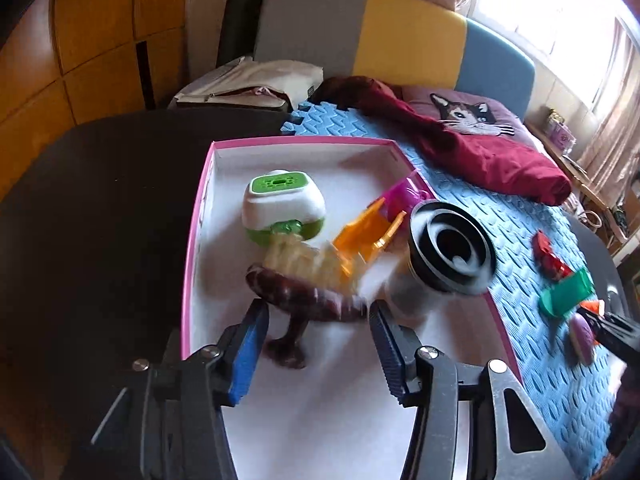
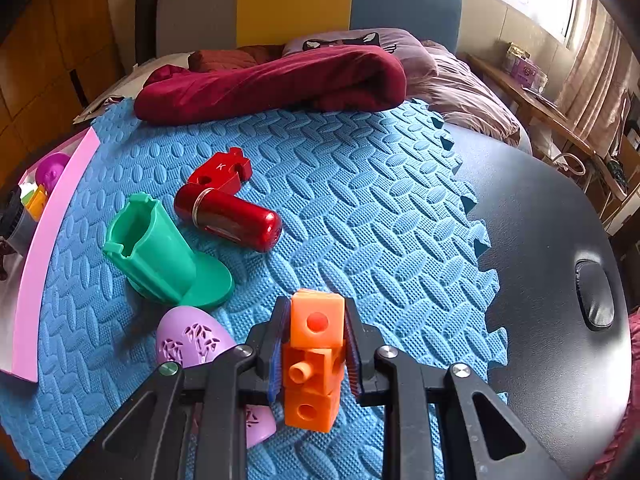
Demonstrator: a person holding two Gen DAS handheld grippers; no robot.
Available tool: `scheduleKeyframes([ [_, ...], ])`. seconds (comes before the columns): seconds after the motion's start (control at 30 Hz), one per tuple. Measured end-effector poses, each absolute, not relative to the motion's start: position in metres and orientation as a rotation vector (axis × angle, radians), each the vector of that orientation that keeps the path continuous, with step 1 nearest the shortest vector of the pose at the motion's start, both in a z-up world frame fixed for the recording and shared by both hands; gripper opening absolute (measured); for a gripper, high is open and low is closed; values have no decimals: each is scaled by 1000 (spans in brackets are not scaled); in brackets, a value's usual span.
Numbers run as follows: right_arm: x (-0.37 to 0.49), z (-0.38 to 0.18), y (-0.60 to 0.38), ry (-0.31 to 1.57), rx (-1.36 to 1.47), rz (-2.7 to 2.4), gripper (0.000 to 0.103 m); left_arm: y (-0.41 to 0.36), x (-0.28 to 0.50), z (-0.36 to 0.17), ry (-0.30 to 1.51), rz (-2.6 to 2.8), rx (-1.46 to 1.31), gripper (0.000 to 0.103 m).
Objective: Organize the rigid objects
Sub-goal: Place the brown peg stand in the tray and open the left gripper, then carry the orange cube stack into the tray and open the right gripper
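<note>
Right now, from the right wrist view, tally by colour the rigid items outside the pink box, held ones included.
Red: 2, a block and a cylinder
Green: 1, a holder
Purple: 1, an oval piece
Orange: 1, a block stack gripped in the jaws
Total: 5

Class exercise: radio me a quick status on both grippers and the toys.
Left gripper open above dark toy in pink box. Right gripper shut on orange blocks. Green cup, red cylinder remain on mat.
</note>
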State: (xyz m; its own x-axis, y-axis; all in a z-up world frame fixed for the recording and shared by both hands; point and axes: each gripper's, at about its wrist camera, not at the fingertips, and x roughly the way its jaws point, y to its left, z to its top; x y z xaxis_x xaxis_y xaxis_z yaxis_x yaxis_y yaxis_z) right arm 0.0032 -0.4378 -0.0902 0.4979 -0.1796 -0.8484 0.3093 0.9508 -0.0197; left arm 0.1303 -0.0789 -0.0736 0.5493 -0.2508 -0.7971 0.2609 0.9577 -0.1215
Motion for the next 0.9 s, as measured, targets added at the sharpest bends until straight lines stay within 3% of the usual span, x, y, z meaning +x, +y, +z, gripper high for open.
scheduleKeyframes([
  [0.2, 4, -90, -438, 1008, 141, -295, 24, -79, 135, -73, 938, -294, 3, 52],
  [0.3, 4, -91, -439, 1007, 147, -294, 24, -77, 125, -66, 905, -287, 26, 63],
  [0.53, 4, -91, -438, 1006, 144, -298, 24, -72, 100, -44, 829, -285, 46, 70],
  [0.9, 4, -90, -435, 1005, 127, -303, 24, -63, 61, -23, 773, -295, 45, 73],
])
